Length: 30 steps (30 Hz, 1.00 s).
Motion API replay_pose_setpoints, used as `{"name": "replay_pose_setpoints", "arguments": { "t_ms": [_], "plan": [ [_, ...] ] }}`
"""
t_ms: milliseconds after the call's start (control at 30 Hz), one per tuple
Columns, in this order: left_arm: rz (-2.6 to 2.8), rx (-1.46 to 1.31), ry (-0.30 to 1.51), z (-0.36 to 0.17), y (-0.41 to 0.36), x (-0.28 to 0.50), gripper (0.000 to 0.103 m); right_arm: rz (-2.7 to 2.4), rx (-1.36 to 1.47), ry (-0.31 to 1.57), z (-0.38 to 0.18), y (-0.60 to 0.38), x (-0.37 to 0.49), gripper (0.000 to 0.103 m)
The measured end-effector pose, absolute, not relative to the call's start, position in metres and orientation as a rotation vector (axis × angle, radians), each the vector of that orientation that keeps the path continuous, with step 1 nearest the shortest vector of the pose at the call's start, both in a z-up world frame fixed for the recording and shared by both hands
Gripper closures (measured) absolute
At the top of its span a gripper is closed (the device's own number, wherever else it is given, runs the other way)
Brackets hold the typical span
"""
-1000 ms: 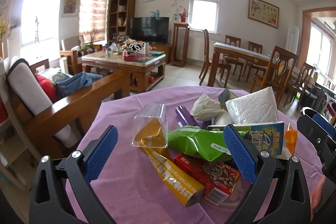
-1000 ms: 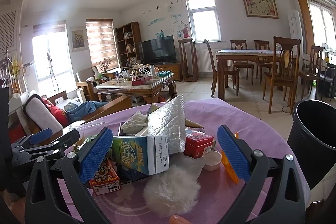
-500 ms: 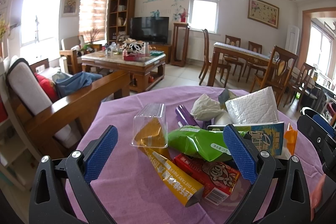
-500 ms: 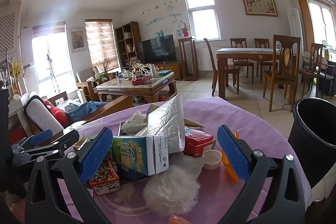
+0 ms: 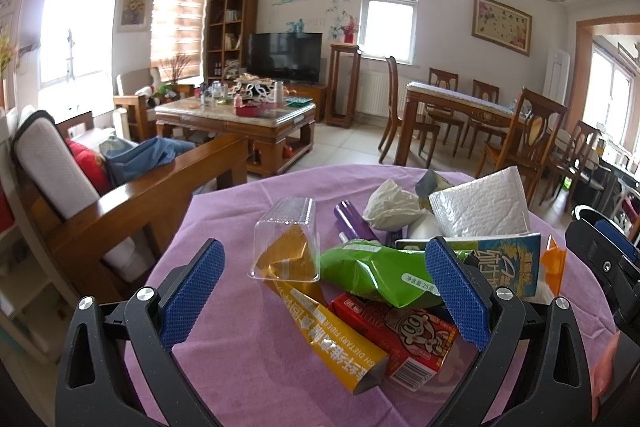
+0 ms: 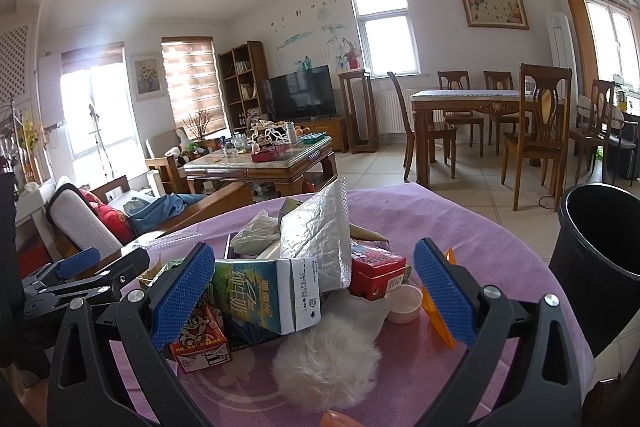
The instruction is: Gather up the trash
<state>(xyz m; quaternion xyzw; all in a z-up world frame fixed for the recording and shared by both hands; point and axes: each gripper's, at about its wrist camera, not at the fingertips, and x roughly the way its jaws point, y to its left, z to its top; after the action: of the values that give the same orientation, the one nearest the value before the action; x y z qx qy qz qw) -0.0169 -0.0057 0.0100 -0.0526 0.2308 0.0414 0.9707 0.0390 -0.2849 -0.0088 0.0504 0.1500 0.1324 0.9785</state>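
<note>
Almost nothing changed over the last second: left view identical, right view only a slight tilt, trash pile untouched. Judgement: task not started, still the pre-grasp pause.

Left hand-held gripper (image 5: 324, 291) spread wide, holding nothing, hovering low over the near edge of the purple-clothed surface (image 5: 224, 307). Between its pads in the lower centre of the frame: yellow wrapper (image 5: 334, 339), red snack box (image 5: 400, 335), green bag (image 5: 372, 269). Clear plastic container (image 5: 286, 239) sits just left of the green bag, touching the yellow wrapper.

Right hand-held gripper (image 6: 314, 295) also wide apart and empty. In its view the milk carton (image 6: 260, 295) is centre frame, silver bubble mailer (image 6: 320, 231) leaning behind it, white fluffy ball (image 6: 326, 359) lower centre, small white cup (image 6: 404, 303) and orange wrapper (image 6: 438, 311) toward the right pad.

Black trash bin (image 6: 596, 259) stands at the right edge of the frame, off the surface, open top.

Trash is all still piled on the surface, none in the bin. Likely next: right hand-held gripper closes on something near, fluffy ball or carton, then swings right to the bin.
</note>
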Motion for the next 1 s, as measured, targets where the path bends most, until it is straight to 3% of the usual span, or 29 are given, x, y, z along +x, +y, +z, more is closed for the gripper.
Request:
{"name": "replay_pose_setpoints", "arguments": {
  "t_ms": [400,600,767,1000],
  "plan": [
    [0.095,-0.151,0.451,0.012,0.001,-0.019,0.004,0.264,0.126,0.314,-0.007,-0.287,0.037,0.005],
    [-0.082,-0.284,0.553,0.008,0.065,-0.015,0.004,0.317,0.143,0.337,-0.007,-0.293,0.040,0.005],
    [-0.316,-0.523,0.724,-0.013,0.122,0.017,0.004,0.414,0.190,0.446,0.022,-0.284,0.075,0.005],
    [-0.369,-0.431,0.800,-0.018,0.096,0.084,0.004,0.460,0.108,0.657,0.017,-0.213,0.132,0.005]
  ]
}}
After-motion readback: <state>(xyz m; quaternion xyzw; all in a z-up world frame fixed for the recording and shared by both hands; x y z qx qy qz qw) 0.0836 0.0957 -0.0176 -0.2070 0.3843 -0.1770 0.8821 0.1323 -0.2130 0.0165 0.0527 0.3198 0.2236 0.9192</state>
